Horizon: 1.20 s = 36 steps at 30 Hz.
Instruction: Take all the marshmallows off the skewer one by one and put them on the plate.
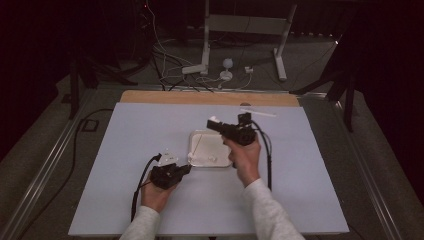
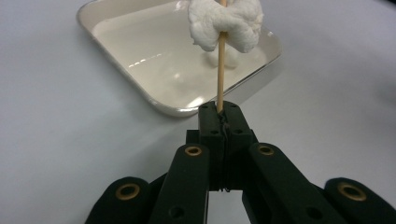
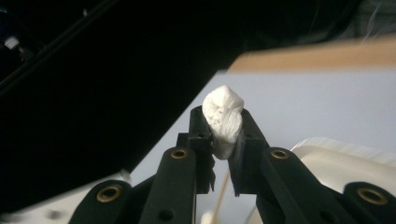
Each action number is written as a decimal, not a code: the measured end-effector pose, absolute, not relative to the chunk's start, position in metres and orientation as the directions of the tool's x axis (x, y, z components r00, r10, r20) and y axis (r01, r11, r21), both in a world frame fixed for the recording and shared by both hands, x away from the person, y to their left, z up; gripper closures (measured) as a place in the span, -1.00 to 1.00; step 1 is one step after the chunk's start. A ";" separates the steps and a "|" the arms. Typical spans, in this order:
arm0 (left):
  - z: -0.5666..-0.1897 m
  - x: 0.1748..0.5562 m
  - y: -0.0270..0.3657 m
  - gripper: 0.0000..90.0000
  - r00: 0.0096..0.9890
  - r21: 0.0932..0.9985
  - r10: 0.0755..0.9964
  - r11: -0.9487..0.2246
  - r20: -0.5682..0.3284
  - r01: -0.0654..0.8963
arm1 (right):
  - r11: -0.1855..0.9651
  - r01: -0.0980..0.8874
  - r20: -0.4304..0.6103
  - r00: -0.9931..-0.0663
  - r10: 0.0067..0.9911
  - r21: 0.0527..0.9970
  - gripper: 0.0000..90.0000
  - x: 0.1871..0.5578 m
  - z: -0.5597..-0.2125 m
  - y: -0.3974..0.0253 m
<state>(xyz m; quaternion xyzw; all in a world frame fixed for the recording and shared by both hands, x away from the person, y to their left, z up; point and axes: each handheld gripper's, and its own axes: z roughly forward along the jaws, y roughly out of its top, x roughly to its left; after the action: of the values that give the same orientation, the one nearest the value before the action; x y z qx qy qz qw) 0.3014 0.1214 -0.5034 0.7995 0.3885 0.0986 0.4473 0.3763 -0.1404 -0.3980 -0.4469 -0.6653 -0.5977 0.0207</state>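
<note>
A white tray (image 1: 196, 161) lies mid-table; its pale inside (image 2: 154, 51) sits just ahead of my left gripper (image 2: 220, 111). That gripper (image 1: 188, 169) rests at the tray's near left corner, shut on a thin wooden skewer (image 2: 220, 74). A white marshmallow (image 2: 226, 21) is threaded on the skewer, above the tray. My right gripper (image 1: 216, 124) hovers over the tray's far edge, shut on a second marshmallow (image 3: 224, 116). In the right gripper view, the skewer (image 3: 223, 191) and the tray (image 3: 336, 158) lie below its jaws.
The pale blue table top (image 1: 150, 125) ends in a wooden strip (image 1: 210, 97) at the back. A white strip (image 1: 257, 112) lies near the far edge. Beyond the table are cables and a white stand (image 1: 205, 35) on the floor.
</note>
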 end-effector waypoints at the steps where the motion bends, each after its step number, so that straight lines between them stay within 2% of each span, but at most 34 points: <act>1: -0.503 0.301 0.121 1.00 0.679 0.792 0.709 -0.298 -0.190 0.533 | -0.095 0.616 0.550 -0.609 0.571 0.782 0.80 0.378 -0.390 -0.147; 5: -0.500 0.302 0.119 1.00 0.681 0.799 0.702 -0.281 -0.206 0.532 | -0.036 0.597 0.491 -0.622 0.610 0.802 0.80 0.378 -0.380 -0.159; 36: -0.489 0.302 0.129 1.00 0.675 0.825 0.692 -0.209 -0.255 0.526 | 0.120 0.671 0.434 -0.595 0.676 0.732 0.76 0.386 -0.444 -0.139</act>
<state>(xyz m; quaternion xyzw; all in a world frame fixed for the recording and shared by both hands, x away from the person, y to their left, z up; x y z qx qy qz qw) 0.3021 0.1291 -0.4889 0.7730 0.3940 0.0850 0.4900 0.3857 -0.1390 -0.4443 -0.4501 -0.7483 -0.4873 -0.0029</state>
